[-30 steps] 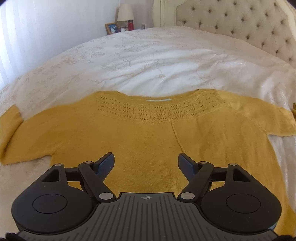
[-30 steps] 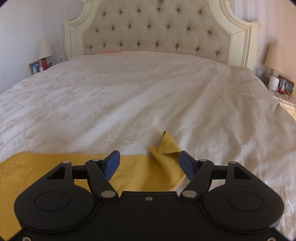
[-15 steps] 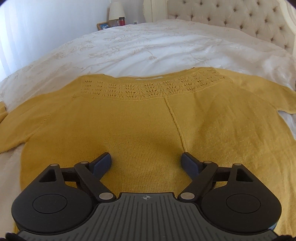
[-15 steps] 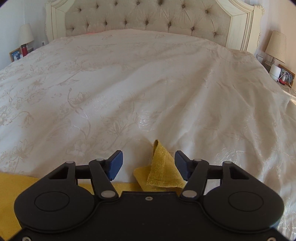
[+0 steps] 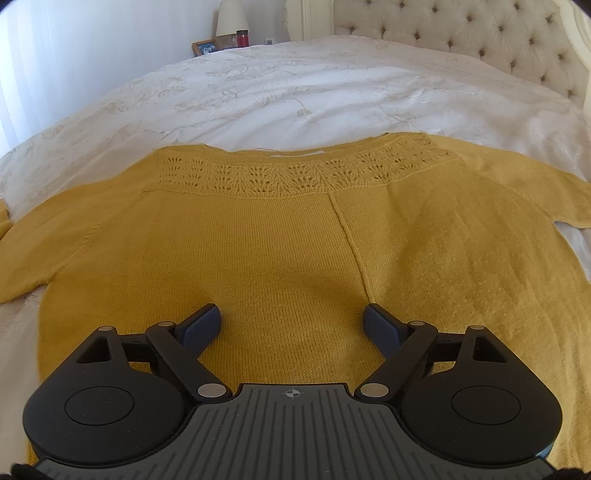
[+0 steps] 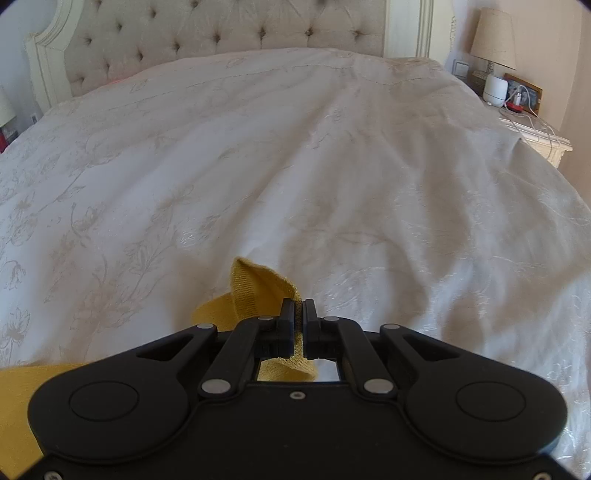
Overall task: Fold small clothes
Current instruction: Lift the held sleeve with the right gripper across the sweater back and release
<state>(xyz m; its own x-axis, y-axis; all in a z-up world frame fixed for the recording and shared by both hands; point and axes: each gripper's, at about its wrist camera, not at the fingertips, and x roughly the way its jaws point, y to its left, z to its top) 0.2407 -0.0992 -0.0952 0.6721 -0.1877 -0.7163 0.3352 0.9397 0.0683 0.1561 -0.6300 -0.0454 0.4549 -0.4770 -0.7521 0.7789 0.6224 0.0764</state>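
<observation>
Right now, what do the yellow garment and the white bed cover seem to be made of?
The yellow sweater looks like fine knitted yarn, matte: small stitch rows show, with an openwork lace band below the neckline. The bed cover seems a smooth woven fabric with a slight sheen and a woven or embroidered flower pattern; which fibre, I cannot tell.

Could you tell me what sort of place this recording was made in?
Most likely a bedroom: a bed with a white bedspread and tufted headboard, plus a nightstand lamp.
</observation>
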